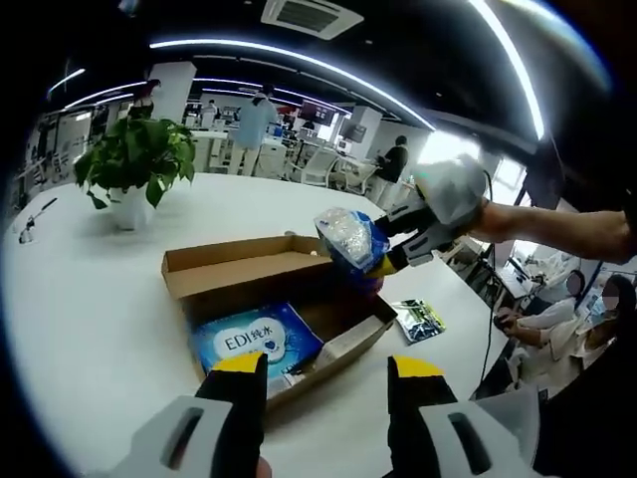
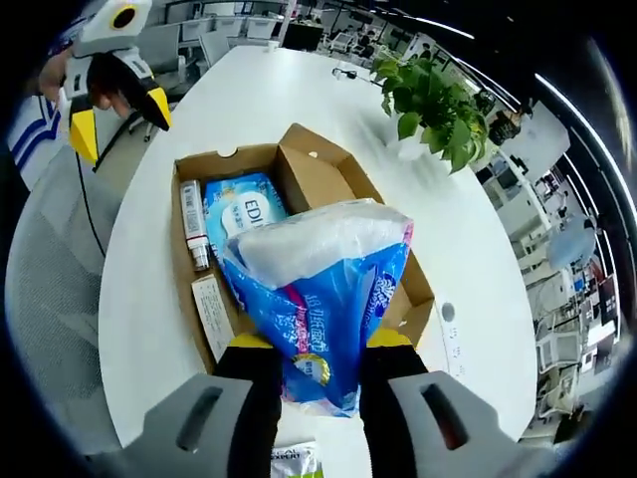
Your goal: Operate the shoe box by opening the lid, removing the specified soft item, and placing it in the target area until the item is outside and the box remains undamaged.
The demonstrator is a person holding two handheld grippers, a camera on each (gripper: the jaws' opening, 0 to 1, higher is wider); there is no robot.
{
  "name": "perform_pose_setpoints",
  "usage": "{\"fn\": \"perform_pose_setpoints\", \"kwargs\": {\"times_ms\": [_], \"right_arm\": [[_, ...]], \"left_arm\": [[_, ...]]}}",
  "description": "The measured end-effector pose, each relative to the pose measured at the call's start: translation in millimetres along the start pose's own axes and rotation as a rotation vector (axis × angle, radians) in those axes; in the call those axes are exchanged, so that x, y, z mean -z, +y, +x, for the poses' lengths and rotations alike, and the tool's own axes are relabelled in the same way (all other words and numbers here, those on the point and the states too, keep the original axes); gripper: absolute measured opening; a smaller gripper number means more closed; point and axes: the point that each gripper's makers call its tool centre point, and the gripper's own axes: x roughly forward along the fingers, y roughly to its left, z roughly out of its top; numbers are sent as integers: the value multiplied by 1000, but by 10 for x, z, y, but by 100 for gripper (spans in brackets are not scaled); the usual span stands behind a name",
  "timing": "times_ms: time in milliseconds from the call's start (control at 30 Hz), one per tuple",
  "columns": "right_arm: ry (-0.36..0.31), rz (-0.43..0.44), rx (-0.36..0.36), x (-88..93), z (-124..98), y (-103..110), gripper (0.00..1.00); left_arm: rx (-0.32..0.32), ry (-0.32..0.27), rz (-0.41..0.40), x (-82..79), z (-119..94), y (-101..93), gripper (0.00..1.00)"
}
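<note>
An open brown cardboard shoe box [image 1: 224,267] [image 2: 314,179] lies on the white table, lid flap folded back. Inside lies a blue pack marked EDI [image 1: 255,342] [image 2: 242,211], with a small tube [image 2: 192,238] and a flat carton [image 2: 212,315] along one wall. My right gripper [image 2: 308,345] is shut on a soft blue-and-white plastic pack [image 2: 323,284], held above the box; in the left gripper view that pack [image 1: 348,237] hangs over the box's far side from the right gripper [image 1: 390,261]. My left gripper [image 1: 326,368] stands open near the box's front edge, nothing between its jaws.
A potted green plant [image 1: 137,162] [image 2: 435,106] stands on the white table [image 1: 90,299] [image 2: 328,90] beyond the box. A small dark-green packet [image 1: 418,319] lies on the table right of the box. Office chairs and people stand around the table's edges.
</note>
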Motion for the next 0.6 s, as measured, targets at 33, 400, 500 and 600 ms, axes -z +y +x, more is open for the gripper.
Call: {"fn": "perform_pose_setpoints", "kwargs": {"times_ms": [33, 400, 500, 600], "right_arm": [[5, 1, 6, 38, -27, -18, 26], [93, 12, 58, 702, -453, -21, 26], [108, 33, 70, 898, -551, -18, 26], [122, 59, 81, 1091, -661, -2, 26]], "left_arm": [[9, 3, 5, -11, 25, -26, 49], [77, 16, 80, -173, 245, -315, 50], [93, 23, 107, -203, 303, -416, 50], [104, 31, 122, -214, 354, -477, 50]]}}
